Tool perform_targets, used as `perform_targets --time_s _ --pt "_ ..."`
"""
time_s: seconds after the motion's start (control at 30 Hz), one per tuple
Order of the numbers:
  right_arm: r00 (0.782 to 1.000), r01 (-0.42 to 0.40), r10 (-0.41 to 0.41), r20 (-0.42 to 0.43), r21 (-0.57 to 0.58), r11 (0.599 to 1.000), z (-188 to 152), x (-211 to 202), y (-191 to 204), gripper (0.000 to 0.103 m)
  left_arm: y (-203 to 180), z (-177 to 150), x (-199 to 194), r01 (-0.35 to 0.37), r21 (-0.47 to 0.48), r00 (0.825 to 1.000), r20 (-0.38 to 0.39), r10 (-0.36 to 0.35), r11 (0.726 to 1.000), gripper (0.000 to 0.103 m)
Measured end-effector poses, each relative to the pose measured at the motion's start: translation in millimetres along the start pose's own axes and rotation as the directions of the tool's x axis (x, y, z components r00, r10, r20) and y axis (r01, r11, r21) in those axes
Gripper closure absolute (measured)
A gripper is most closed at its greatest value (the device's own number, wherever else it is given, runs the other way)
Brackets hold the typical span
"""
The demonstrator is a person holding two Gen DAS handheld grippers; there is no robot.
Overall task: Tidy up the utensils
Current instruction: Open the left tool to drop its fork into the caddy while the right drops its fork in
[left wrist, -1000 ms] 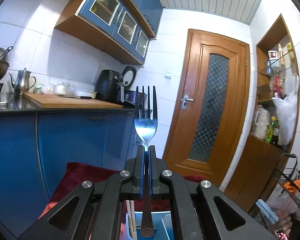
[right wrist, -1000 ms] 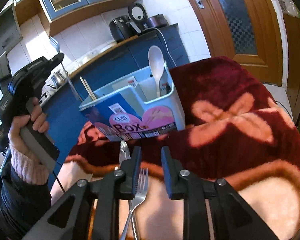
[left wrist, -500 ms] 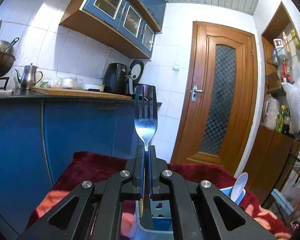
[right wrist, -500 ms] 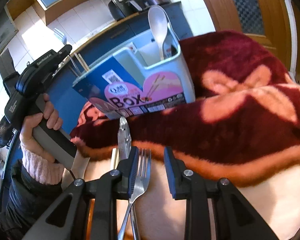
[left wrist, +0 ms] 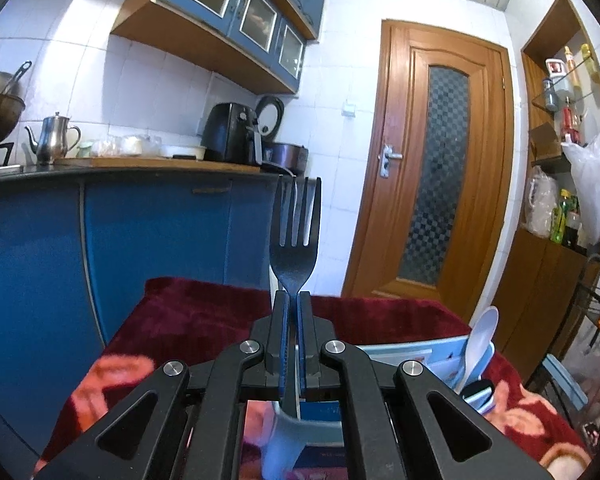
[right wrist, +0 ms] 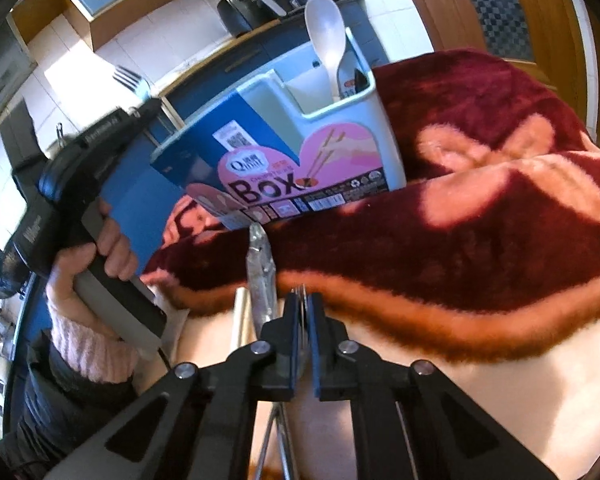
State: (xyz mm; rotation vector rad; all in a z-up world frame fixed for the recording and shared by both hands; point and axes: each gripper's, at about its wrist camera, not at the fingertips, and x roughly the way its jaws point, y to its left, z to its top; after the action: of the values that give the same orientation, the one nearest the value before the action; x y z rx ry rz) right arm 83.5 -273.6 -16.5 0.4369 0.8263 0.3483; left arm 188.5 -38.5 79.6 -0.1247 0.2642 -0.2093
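Kitchen setting: blue base cabinets and a wooden door fill the background, and a dark red blanket point(right wrist: 480, 216) covers the work surface across the middle of both views. Change just completed: the right gripper point(right wrist: 303, 300), at lower centre of the right wrist view, has clamped its jaws on the second fork point(right wrist: 299, 292); only the tine tips show between the pads, and the handle runs down out of frame below. A second ago these jaws stood apart around that fork, so the grasp is new and, by judgement, the fork is ready to lift. The left gripper point(left wrist: 293, 304) remains clamped on the first fork point(left wrist: 296, 232), tines upward at centre of the left wrist view. Compared with the earlier frame, this gripper sits lower, and the utensil box point(right wrist: 300, 152) rim now appears directly beneath its jaws at bottom centre, with the fork handle entering the box. A white spoon point(right wrist: 327, 36) already stands in the compartment at upper centre of the right wrist view. Another metal utensil point(right wrist: 260, 264) and a pale stick point(right wrist: 242, 316) lie just left of the right gripper, not yet sorted.
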Motion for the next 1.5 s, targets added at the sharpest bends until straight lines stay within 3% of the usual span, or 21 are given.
perform_targets --time_s 0.17,0.33,0.6,1.1,1.3,1.5 --pt "0.996 -0.004 0.006 0.086 -0.018 1.0 -1 -20 9 0.1 2 -2 -8 0.003 -0.002 1.0 -0.02 -0.003 1.0 0.086" --pt "0.98 0.025 -0.011 0.199 -0.069 0.997 1 -44 24 0.1 4 1 -20 0.008 -0.003 1.0 -0.024 -0.008 1.0 0.086" --pt "0.934 0.101 -0.053 0.354 -0.119 0.988 1 -80 45 0.1 13 1 -39 0.002 -0.018 0.999 -0.045 -0.003 1.0 0.086" --pt "0.808 0.274 -0.171 0.564 -0.102 0.956 31 -114 49 0.101 33 -16 -56 -0.045 -0.023 0.996 -0.082 0.043 0.999 0.086" --pt "0.741 0.36 -0.218 0.635 -0.102 0.927 49 -118 53 0.101 37 -22 -49 -0.047 -0.029 0.995 -0.09 0.044 0.998 0.086" --pt "0.704 0.393 -0.232 0.672 -0.096 0.915 70 -118 54 0.101 42 -31 -39 -0.05 -0.045 0.993 -0.111 0.045 0.998 0.086"
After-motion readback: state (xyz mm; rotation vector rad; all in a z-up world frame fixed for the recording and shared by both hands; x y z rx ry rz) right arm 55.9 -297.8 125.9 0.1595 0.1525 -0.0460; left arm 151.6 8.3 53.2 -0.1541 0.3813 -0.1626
